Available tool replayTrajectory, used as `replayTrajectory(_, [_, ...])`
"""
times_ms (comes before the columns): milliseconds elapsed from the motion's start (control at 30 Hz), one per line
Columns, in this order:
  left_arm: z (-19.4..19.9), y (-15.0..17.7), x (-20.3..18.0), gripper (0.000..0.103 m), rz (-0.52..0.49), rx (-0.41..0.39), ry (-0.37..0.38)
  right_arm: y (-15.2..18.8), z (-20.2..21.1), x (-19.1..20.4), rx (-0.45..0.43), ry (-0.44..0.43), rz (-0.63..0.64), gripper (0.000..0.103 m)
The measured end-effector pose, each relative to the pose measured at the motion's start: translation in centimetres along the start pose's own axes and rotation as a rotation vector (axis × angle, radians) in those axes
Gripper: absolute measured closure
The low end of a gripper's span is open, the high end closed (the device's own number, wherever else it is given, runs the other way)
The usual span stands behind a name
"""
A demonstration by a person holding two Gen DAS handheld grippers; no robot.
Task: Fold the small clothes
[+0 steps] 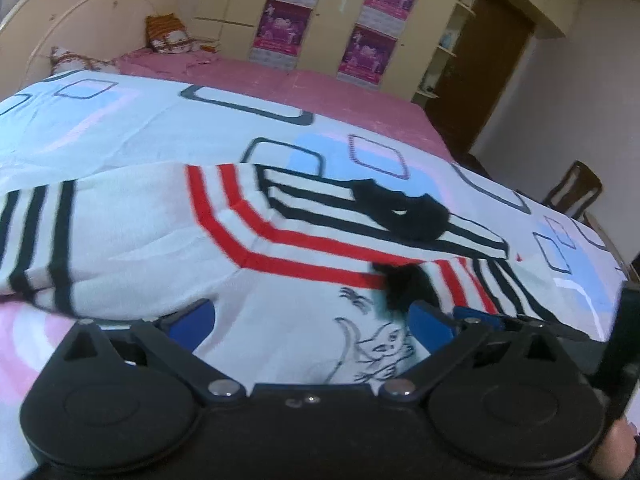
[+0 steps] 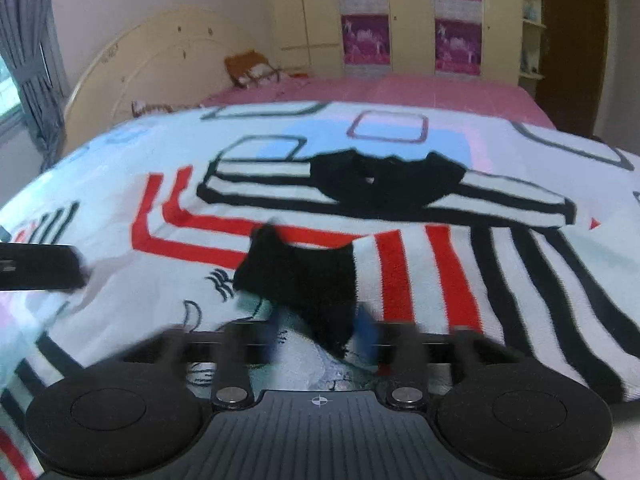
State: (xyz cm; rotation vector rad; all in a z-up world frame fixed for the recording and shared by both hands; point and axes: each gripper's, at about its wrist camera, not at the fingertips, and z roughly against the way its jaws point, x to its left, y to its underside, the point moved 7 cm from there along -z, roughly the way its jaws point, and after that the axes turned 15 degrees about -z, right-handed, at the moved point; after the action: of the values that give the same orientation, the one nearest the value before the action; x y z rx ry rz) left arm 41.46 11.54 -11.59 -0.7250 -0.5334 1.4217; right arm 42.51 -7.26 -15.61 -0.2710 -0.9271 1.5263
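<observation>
The sweater (image 1: 280, 240) lies spread on the bed (image 1: 360, 92), over a patterned sheet (image 1: 160, 128), collar (image 2: 384, 184) at the far side. One black-cuffed sleeve (image 2: 304, 280) is already folded in across the front. The left hand-held gripper (image 1: 312, 328) sits released over the near hem, gripping nothing. The right hand-held gripper (image 2: 320, 340) is blurred; its jaws flank the cuff, and I cannot tell if they pinch it. Likely about a third done: the other sleeve and body folds remain

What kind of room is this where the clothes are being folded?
A bedroom, most likely. The striped sweater lies on a bed with a patterned bedspread and a curved cream headboard, with pillows near it and a tall cream wardrobe behind.
</observation>
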Motion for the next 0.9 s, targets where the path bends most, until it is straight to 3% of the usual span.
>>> replayTrajectory(167, [-3.0, -0.1, -2.7, 0.001, -0.006, 0.034, 0.097, 0.5, 4.2, -3.0, -0.028, 0.016, -0.035, 0.054])
replayTrajectory(367, [-6.4, -0.6, -4.3, 0.006, 0.083, 0.053, 0.19, 2.2, 9.9, -10.5, -0.05, 0.157, -0.139, 0.054])
replayTrajectory(433, [-7.4, -0.8, -4.6, 0.013, 0.072, 0.065, 0.192, 2.5, 10.9, -13.1, -0.073, 0.216, -0.211, 0.054])
replayTrajectory(500, [-8.2, -1.0, -4.8, 0.028, 0.064, 0.074, 0.203, 2.5, 11.7, -15.6, -0.107, 0.266, -0.296, 0.057])
replayTrajectory(533, [-8.6, -1.0, -4.8, 0.031, 0.061, 0.08, 0.207, 2.3, 11.8, -16.7, -0.122, 0.282, -0.339, 0.064])
replayTrajectory(633, [-9.7, -1.3, -5.3, 0.053, 0.032, 0.102, 0.225, 1.8, 11.4, -18.6, -0.13, 0.291, -0.418, 0.067])
replayTrajectory(700, [-10.3, -1.4, -5.8, 0.076, -0.006, 0.112, 0.234, 1.5, 11.1, -19.1, -0.141, 0.295, -0.425, 0.069])
replayTrajectory(767, [-10.8, -1.4, -6.3, 0.096, -0.056, 0.122, 0.236, 1.3, 10.5, -19.7, -0.137, 0.304, -0.431, 0.077])
replayTrajectory(800, [-10.7, -1.6, -6.3, 0.096, -0.068, 0.117, 0.242, 1.4, 10.1, -19.9, -0.123, 0.307, -0.437, 0.086])
replayTrajectory(900, [-8.7, -3.6, -5.4, 0.096, -0.086, 0.006, 0.217, 1.3, 9.8, -19.9, -0.124, 0.327, -0.413, 0.088])
